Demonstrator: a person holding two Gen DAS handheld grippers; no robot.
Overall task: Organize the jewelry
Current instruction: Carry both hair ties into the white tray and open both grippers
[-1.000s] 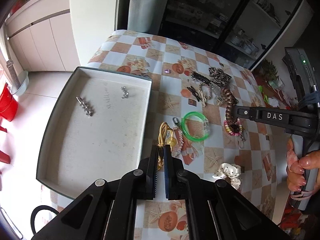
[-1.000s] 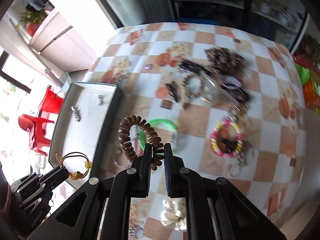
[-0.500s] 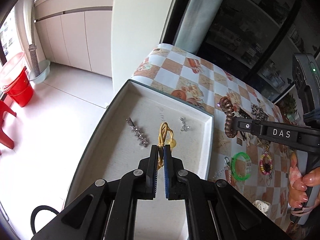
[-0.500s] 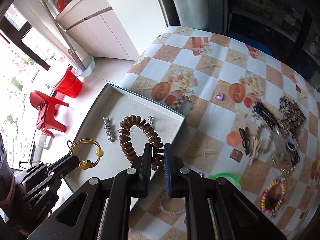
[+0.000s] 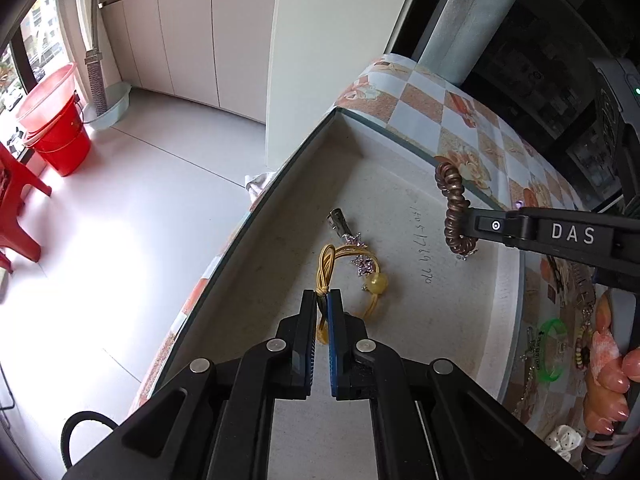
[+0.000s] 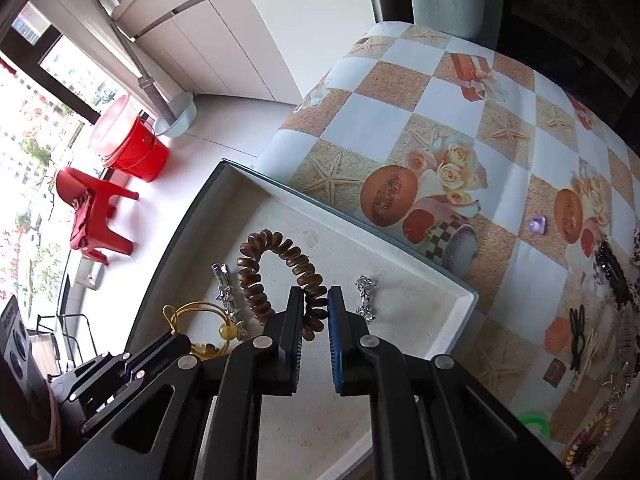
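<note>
Your left hand-held gripper (image 5: 322, 300) is clamped on the gold band (image 5: 344, 276), a yellow elastic loop with a bead, held over the tray (image 5: 280, 264) near its middle. The band hangs in front of the star clip (image 5: 352, 240) lying on the tray floor; can't tell if the band touches the floor.

Your right hand-held gripper (image 6: 312, 304) is pinched on the coil tie (image 6: 276, 276), a brown spiral loop standing up from the fingers, also over the tray. In the left view the coil tie (image 5: 454, 212) sits at the tip of the right tool, above the tray's right side. A second silver clip (image 6: 365, 298) lies on the tray just right of your right fingertips. Handwritten digits (image 5: 422, 248) mark the tray floor.

The tray rests at the desk (image 6: 400, 92) edge, on a checkered cloth with starfish and fruit prints. Still out on the desk: purple gem (image 6: 537, 225), green bangle (image 5: 554, 354), bead bracelet (image 6: 588, 436), black clips (image 6: 578, 334); all well apart from the tray.

On the floor past the desk: red bucket (image 6: 130, 146), red stool (image 6: 94, 210).
</note>
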